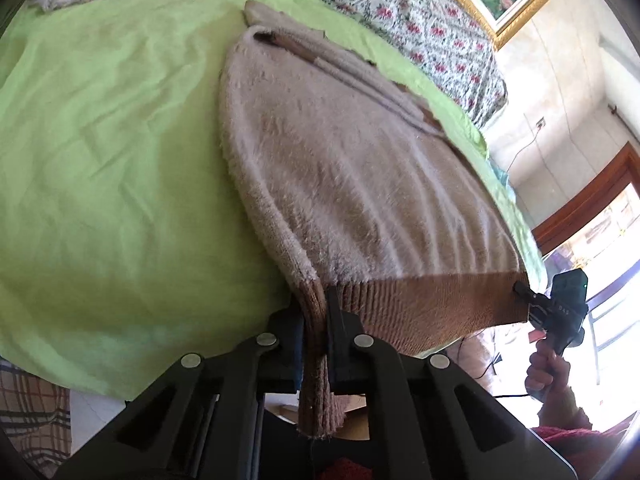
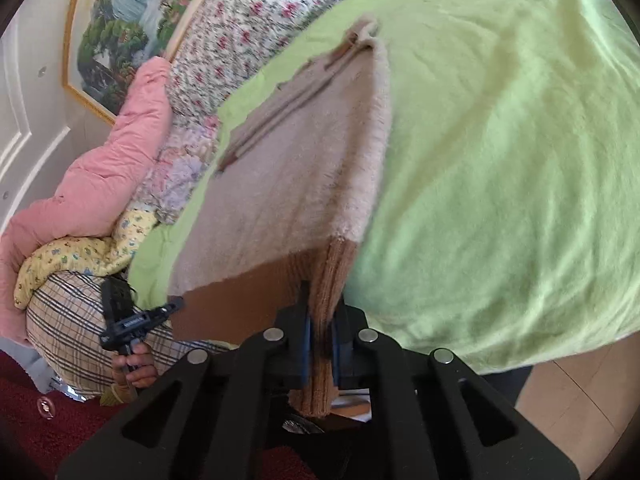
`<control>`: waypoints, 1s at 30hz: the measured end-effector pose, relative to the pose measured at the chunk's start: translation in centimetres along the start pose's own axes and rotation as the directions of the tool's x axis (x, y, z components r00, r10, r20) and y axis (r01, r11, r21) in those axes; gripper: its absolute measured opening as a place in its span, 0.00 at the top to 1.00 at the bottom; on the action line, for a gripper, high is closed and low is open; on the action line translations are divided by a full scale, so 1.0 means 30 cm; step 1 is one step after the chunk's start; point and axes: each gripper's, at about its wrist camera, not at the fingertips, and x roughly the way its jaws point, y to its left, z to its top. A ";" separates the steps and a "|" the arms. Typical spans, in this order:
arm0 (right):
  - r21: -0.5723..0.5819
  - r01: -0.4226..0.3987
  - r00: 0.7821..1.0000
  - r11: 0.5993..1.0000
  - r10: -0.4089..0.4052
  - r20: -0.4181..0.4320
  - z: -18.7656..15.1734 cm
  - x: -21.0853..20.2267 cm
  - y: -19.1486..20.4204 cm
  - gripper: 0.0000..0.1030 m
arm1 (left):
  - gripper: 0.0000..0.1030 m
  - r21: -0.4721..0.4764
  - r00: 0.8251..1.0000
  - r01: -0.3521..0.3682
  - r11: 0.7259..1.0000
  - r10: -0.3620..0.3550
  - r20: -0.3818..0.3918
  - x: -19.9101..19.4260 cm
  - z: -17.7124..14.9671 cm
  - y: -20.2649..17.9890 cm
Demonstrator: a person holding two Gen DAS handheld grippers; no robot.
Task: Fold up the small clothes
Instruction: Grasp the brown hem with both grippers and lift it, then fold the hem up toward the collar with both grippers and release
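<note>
Both corners of the ribbed brown hem (image 1: 420, 304) of a fuzzy beige sweater (image 1: 340, 168) are pinched, one by each tool, and that seems to be the point of the arrangement: with the hem held at its two ends, the bottom edge stays stretched and straight, so it can be carried as one line instead of sagging in the middle.

The left hand-held gripper (image 1: 318, 344) is clamped on one hem corner, the knit squeezed between its pads and a tail of ribbing hanging down behind the jaws. The right hand-held gripper (image 2: 320, 344) is likewise closed on the opposite corner, with a fold of ribbing bunched between its pads. Each tool also shows small in the other's view, at the far end of the hem.

The sweater itself lies on the green sheet (image 1: 100, 140) of the bed, with its hem end raised off the sheet by the two grips and its far end resting flat. Near that far end, long narrow bands of fabric lie across the body (probably the sleeves already folded inward, though the blur makes this uncertain).

Judging by this, the step in hand is likely bringing the hem up and over toward the collar end to halve the garment. The hem needs to be kept taut and level for that; if one side leads, the fold would land skewed.

A floral quilt (image 2: 248, 28) and a pink comforter (image 2: 112, 152) sit beyond the sheet, apart from the sweater.
</note>
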 end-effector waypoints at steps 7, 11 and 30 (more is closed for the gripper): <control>-0.025 -0.174 0.977 0.984 0.176 0.123 0.135 -0.062 0.096 0.92 | 0.94 0.052 0.986 0.063 0.997 -0.070 0.154 -0.136 0.155 -0.067; -0.032 -0.239 0.951 0.970 0.241 0.194 0.264 -0.051 0.122 0.92 | 0.94 0.082 0.958 0.076 0.994 -0.096 0.269 -0.180 0.289 -0.088; 0.021 -0.019 0.971 1.000 0.014 0.238 1.130 0.460 0.119 0.92 | 0.95 -0.009 0.939 -0.063 0.998 0.063 0.339 0.304 1.191 -0.028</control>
